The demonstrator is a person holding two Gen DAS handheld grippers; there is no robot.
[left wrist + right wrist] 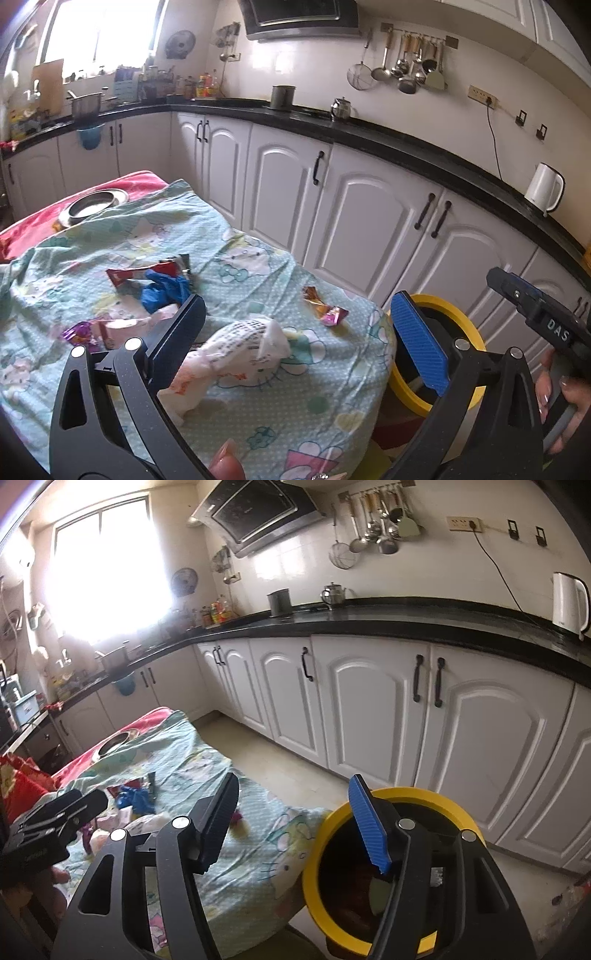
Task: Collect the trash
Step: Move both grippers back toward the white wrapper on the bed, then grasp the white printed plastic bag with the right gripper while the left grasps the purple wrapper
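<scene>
In the left wrist view, the left gripper (299, 325) is seen spread wide with nothing between its jaws, above a table covered by a light green cloth (258, 406). A crumpled white wrapper (236, 347) lies near on the cloth; a blue glove (166, 291) and small candy wrappers (325, 306) are seen farther. A yellow bin (476, 343) stands just right of the table. In the right wrist view, the right gripper (291, 827) is also spread and empty, over the edge of the yellow bin (314, 878), the cloth lying to its left.
</scene>
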